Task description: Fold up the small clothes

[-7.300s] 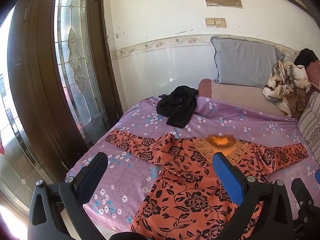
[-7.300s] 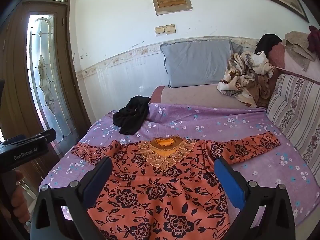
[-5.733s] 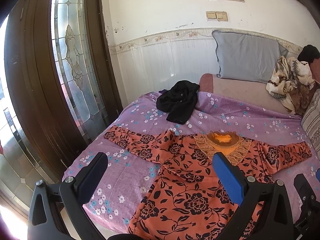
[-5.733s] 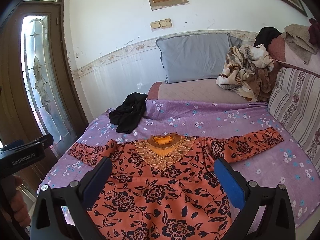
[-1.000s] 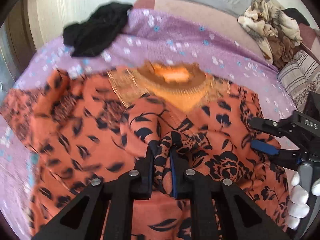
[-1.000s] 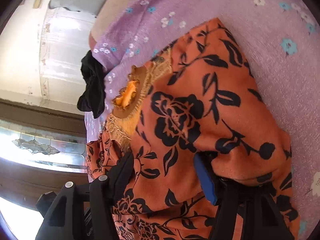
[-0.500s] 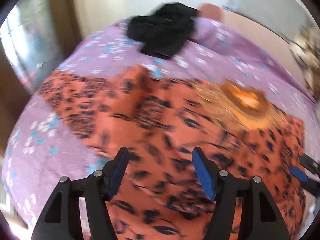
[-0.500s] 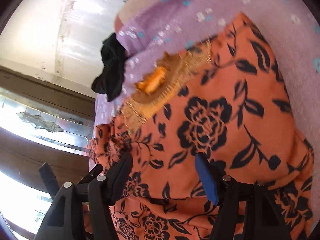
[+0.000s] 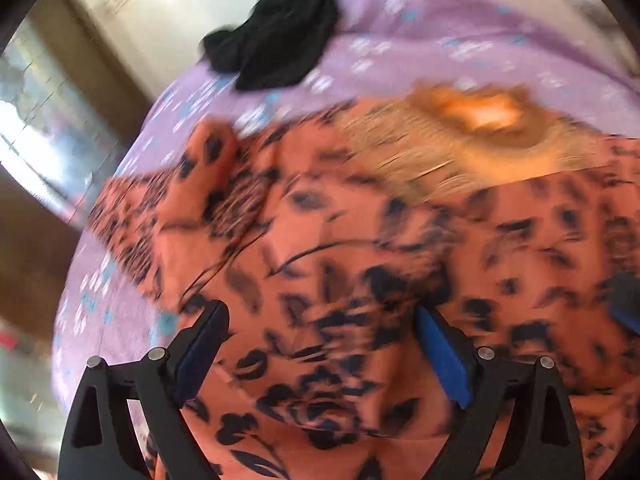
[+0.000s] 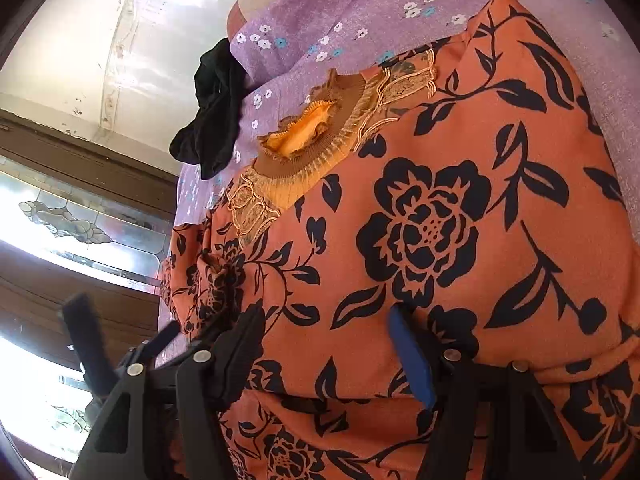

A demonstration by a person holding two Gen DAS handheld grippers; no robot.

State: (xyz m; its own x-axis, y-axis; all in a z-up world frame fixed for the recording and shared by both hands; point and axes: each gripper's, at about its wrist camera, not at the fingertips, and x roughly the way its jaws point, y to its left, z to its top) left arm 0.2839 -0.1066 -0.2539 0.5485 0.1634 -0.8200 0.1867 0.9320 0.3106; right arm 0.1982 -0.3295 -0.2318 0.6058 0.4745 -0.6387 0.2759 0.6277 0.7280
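Orange dress (image 10: 432,216) w/ black roses, gold lace collar, lying on purple floral bedsheet (image 10: 320,12). My left gripper (image 9: 320,344) & right gripper (image 10: 326,344) both agape above fabric, holding nothing. No legible writing. Left view blurred.

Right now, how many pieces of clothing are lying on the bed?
2. The orange flowered top is spread out close to both grippers, and a crumpled black garment lies farther back on the purple sheet. More may be outside the pictures.
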